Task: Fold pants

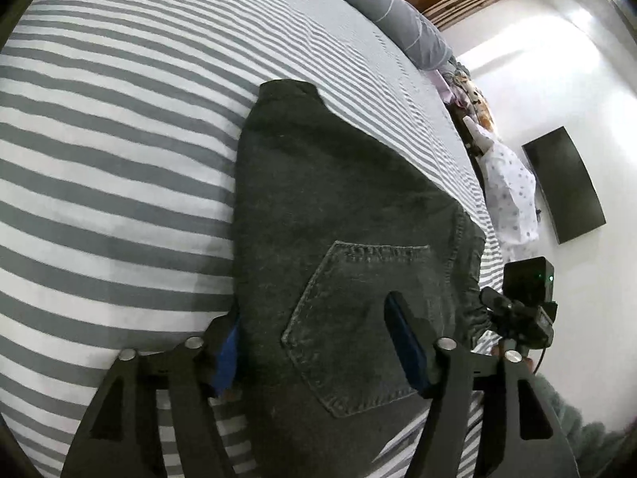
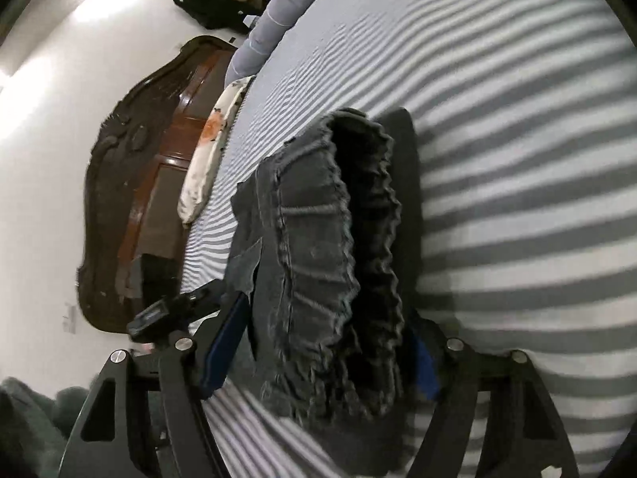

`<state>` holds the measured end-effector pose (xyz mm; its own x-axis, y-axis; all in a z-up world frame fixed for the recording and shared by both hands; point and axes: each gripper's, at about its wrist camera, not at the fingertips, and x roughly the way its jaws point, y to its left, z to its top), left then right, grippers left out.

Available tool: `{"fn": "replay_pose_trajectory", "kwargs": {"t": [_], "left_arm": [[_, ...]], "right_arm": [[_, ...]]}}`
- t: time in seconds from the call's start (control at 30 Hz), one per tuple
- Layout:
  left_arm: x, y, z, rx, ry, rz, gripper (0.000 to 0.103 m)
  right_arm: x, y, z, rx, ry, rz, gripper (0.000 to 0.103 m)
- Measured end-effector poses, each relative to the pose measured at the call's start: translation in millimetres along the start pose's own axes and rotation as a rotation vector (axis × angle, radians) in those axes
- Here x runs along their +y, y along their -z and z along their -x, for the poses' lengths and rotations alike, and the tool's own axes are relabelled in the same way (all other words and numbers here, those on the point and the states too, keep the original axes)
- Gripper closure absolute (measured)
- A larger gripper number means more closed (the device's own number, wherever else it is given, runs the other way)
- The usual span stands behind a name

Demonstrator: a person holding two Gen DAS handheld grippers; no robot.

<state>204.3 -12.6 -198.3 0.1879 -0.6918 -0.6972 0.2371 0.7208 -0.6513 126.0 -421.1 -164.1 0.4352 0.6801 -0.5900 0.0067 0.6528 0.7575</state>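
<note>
Dark denim filled the near field of both views: the pants (image 1: 338, 219) lay on the striped bed (image 1: 119, 159), already doubled lengthwise, back pocket (image 1: 358, 318) up and the leg ends reaching away toward the bolster (image 1: 398, 12). The left gripper (image 1: 314, 346) straddled the seat end, one pad off the fabric's left edge and the other resting over the pocket with a wide gap between them, so it looked released rather than clamped. The right gripper (image 2: 322, 350) sat astride the elastic waistband (image 2: 338, 259), which stood bunched between spread pads; whether they pressed on it could not be told.

By my judgement the lengthwise fold was done and the crosswise fold was being set up. Next, both grippers would need to close on the waist end, lift it evenly and carry it toward the hems without dragging the lower layer askew.
</note>
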Motion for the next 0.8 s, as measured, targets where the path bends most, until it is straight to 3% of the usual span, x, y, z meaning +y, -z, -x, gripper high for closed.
{"fn": "replay_pose_trajectory", "kwargs": {"t": [0.07,0.1,0.13,0.17,0.27,0.37,0.47,0.6,0.8], "left_arm": [[-8,1,-3,-0.004,-0.040,-0.034,0.034],[-12,2,-4,-0.006,-0.062,-0.055,0.034],[-16,3,-5,-0.008,-0.094,-0.073,0.040],[-21,5,-5,-0.008,-0.148,-0.101,0.053],[-22,6,0,-0.014,-0.178,-0.104,0.079],[-27,6,7,-0.038,-0.199,-0.095,0.087],[-41,9,11,-0.061,-0.229,-0.130,0.091],[-51,9,28,-0.098,-0.168,-0.131,0.092],[-55,-12,62,-0.178,-0.178,-0.154,0.092]], "right_arm": [[3,-1,-3,0.005,0.029,-0.010,0.034],[3,-1,-3,0.007,0.046,-0.022,0.041],[1,-2,-2,0.009,0.076,-0.044,0.049],[-2,-1,-3,0.013,0.083,-0.069,0.064],[1,0,-3,-0.004,0.096,-0.116,0.069],[18,1,-1,-0.026,0.140,-0.100,0.073],[38,-1,4,-0.037,0.171,-0.089,0.075],[64,-8,9,-0.037,0.186,-0.048,0.076],[102,-34,-4,-0.043,0.164,0.010,0.076]]}}
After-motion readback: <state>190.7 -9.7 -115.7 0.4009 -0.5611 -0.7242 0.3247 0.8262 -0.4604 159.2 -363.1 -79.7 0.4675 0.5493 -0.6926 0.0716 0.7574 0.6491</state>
